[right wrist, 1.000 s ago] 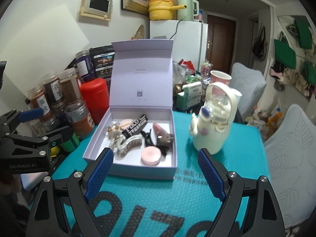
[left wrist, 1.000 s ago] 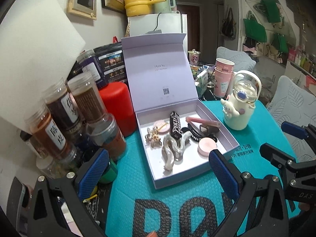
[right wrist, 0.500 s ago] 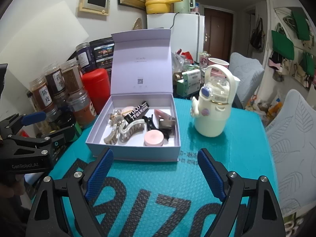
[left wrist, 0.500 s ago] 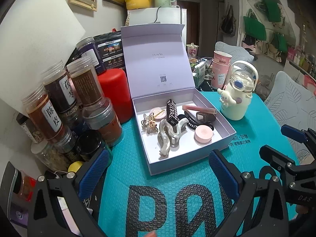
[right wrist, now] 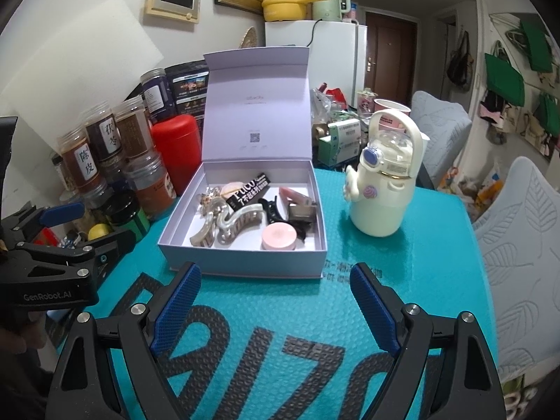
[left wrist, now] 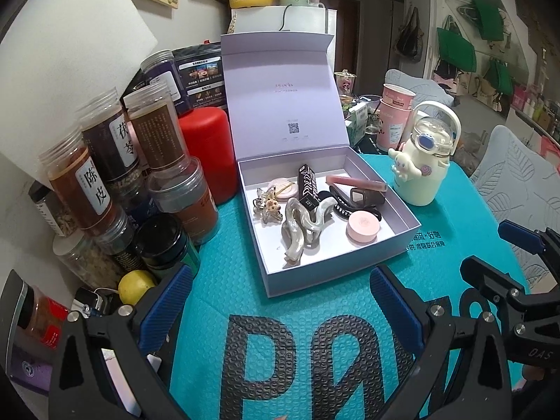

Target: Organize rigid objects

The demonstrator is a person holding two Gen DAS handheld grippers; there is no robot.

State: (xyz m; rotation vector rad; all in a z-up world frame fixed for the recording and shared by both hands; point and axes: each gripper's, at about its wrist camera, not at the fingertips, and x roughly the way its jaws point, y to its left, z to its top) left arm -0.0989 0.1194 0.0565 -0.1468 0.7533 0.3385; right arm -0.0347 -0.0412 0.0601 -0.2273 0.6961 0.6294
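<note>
now both grippers sit further back from the box point(left wrist: 325, 241) than a second ago, so it looks smaller and more of the teal mat point(left wrist: 455, 217) shows in front of it. the left gripper point(left wrist: 280, 301) and the right gripper point(right wrist: 274, 301) both hover above the mat with jaws spread wide and nothing between them. the box stands on the mat with its lid upright, unmoved, and inside lie a pearly claw clip point(left wrist: 301, 224), a black clip point(left wrist: 341, 203), a pink compact point(left wrist: 363, 225), a black tube point(left wrist: 307, 185), a pink tube point(left wrist: 355, 182) and a small gold clip point(left wrist: 267, 206). the bottle point(left wrist: 425, 161) stands just right of the box, apart from it.

the left view has gained a lemon point(left wrist: 134, 285) by the jars point(left wrist: 101, 175) at the mat's left edge, next to the red canister point(left wrist: 206, 150). the right view alone shows the left gripper from the side, and a white fridge point(right wrist: 336, 56) behind the lid with a yellow pot point(right wrist: 285, 1) on top.
</note>
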